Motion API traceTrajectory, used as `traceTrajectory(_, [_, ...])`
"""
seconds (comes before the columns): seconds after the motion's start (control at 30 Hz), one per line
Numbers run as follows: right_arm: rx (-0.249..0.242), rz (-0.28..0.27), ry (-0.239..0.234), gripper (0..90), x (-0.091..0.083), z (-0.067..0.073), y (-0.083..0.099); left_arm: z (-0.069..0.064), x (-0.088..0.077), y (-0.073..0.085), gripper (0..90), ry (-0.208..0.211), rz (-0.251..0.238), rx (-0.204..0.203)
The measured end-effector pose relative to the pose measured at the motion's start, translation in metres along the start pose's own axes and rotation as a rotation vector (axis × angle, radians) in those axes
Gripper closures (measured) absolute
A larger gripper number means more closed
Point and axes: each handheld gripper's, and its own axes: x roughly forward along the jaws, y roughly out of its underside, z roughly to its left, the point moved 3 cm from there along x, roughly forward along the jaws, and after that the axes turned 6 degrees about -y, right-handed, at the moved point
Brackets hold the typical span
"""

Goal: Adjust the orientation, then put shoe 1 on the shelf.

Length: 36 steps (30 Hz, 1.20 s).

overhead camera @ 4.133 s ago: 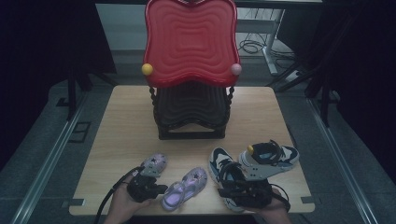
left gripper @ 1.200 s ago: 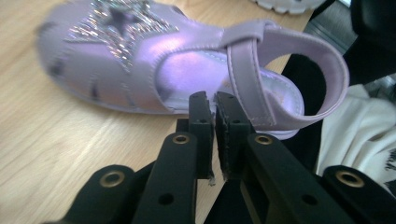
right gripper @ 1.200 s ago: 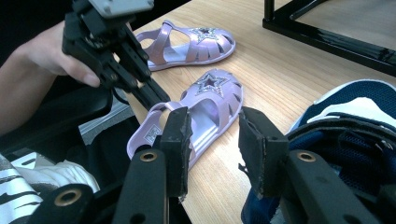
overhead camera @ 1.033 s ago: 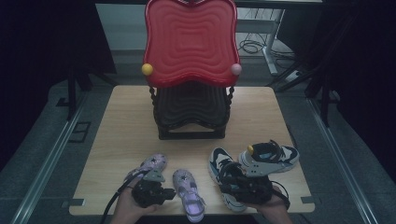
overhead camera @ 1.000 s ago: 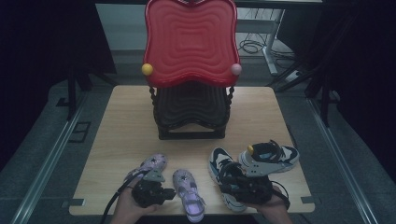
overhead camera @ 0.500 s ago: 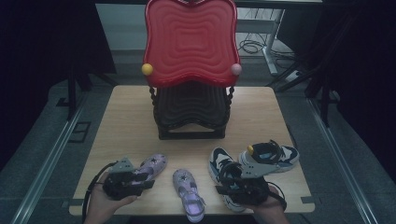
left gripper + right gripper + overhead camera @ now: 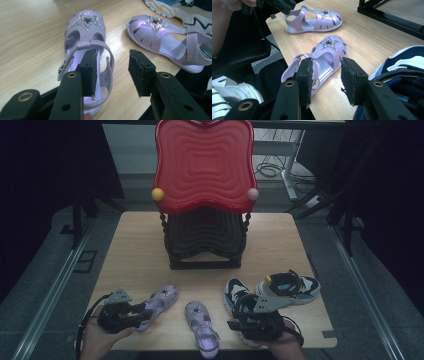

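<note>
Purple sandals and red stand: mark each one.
Left purple sandal (image 7: 86, 18), left gripper view, on its star toe.
Right purple sandal (image 7: 331, 42), right gripper view, on its star toe.
Red stand (image 7: 202, 162), high view, on its ridged top panel.

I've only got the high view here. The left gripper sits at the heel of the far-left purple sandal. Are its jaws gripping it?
Observer: No. The left gripper has just been opening its jaws. The left sandal has its heel strap between the pads, which don't seem to press it.
Operator: And the right gripper?
Observer: The right gripper is open too, aimed at the heel of the middle sandal, pads clear of it.
Operator: Do the sandals match?
Observer: Yes, each has a silver glitter star on the toe.
</note>
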Motion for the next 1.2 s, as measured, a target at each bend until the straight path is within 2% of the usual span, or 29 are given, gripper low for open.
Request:
traceTrajectory(0.37, [-0.001,0.002,-0.014,61.7,0.005,0.004,0.0,-0.001,0.01,0.003,58.1,-0.009,0.026,0.005])
traceTrajectory(0.8, [-0.017,0.036,-0.045,61.3,0.024,0.018,0.001,-0.004,0.022,0.003,57.9,-0.003,0.051,0.021])
traceTrajectory(0.9, [-0.03,0.061,-0.056,61.1,0.033,0.024,0.003,-0.005,0.024,0.003,58.0,0.0,0.053,0.026])
traceTrajectory(1.2, [-0.028,0.075,-0.078,61.9,0.044,0.029,0.004,-0.003,0.029,0.003,59.9,0.0,0.064,0.029])
